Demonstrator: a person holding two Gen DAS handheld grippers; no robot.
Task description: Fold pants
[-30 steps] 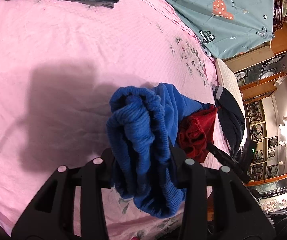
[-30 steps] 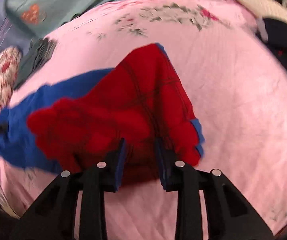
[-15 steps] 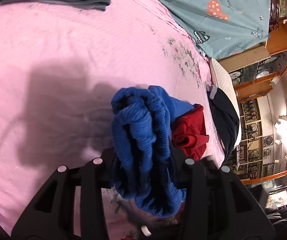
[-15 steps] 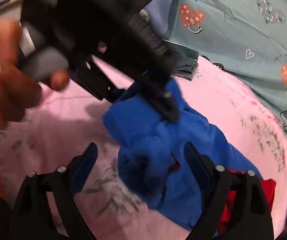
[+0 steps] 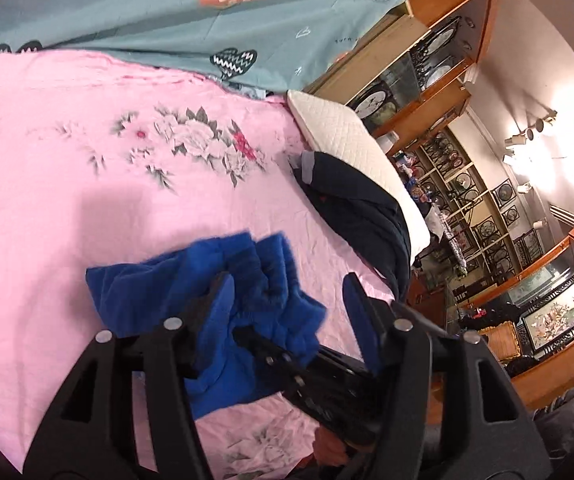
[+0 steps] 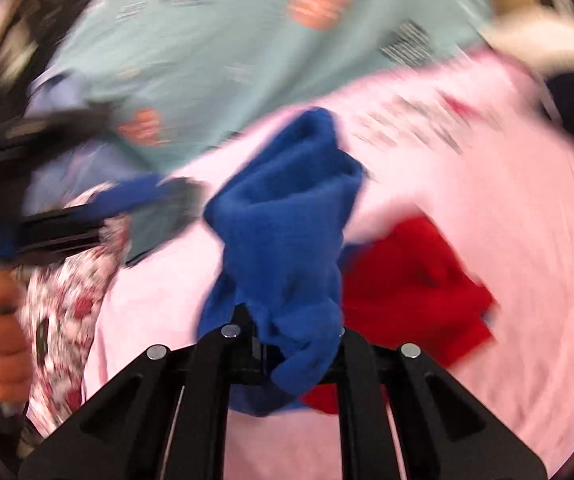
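Note:
The blue and red pants lie bunched on the pink bedsheet. My left gripper is open, its fingers spread on either side of the blue fabric, which rests against the left finger. The right gripper's black body reaches in under it from the right. In the blurred right wrist view my right gripper is shut on the blue fabric, which rises in a bunch above the jaws. The red part lies to its right. The left gripper shows at the left with a hand.
A dark garment lies over a white pillow at the bed's right edge. A teal quilt covers the far side. Wooden cabinets stand beyond. A floral cloth lies at the left in the right wrist view.
My left gripper has let go of the blue fabric and opened. My right gripper, open half a second ago, has shut on the blue fabric. Both views have swung.

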